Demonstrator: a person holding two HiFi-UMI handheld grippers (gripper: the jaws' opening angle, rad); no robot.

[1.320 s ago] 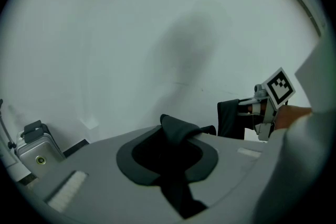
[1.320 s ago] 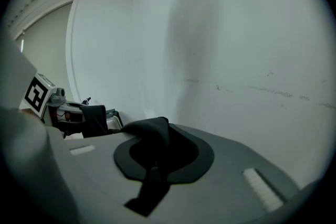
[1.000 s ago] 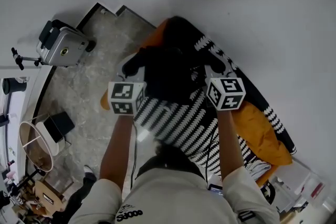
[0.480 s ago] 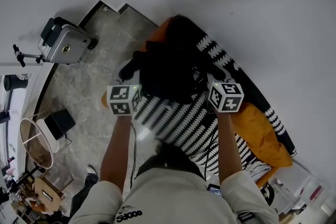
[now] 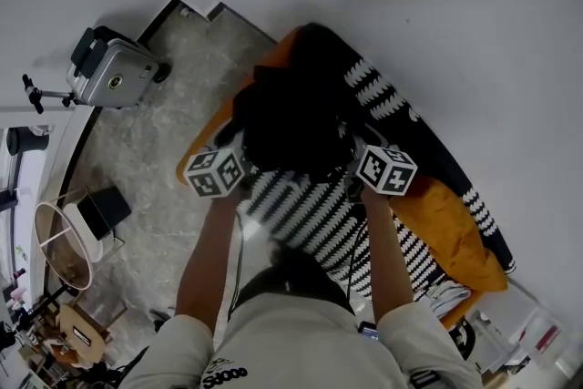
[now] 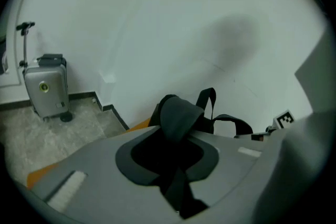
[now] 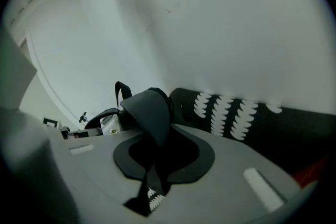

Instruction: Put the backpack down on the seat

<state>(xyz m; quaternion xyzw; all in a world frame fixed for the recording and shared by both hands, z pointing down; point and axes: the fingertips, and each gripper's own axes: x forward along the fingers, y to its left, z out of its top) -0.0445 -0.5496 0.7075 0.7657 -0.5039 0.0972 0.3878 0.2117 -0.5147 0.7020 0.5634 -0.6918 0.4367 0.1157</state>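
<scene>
The black backpack [image 5: 296,114] hangs between my two grippers, over the orange seat [image 5: 455,232] and its black-and-white patterned throw [image 5: 310,214]. I cannot tell whether it touches the seat. My left gripper [image 5: 239,150] is shut on a padded black shoulder strap [image 6: 178,115], which folds over and runs down between the jaws. My right gripper [image 5: 353,152] is shut on the other padded strap [image 7: 149,113] in the same way. The left gripper [image 6: 176,165] faces the white wall. The right gripper [image 7: 157,165] looks along the throw [image 7: 231,113]. The pack's body hides the seat beneath it.
A silver wheeled suitcase [image 5: 109,77] stands on the marble floor by the wall, left of the seat, and shows as the suitcase [image 6: 47,86] in the left gripper view. A white lampshade [image 5: 59,250] and small clutter lie at far left. The white wall runs close behind the seat.
Both grippers and the backpack have moved forward toward the wall and over the seat. The two marker cubes have tilted and drawn a little closer together.
</scene>
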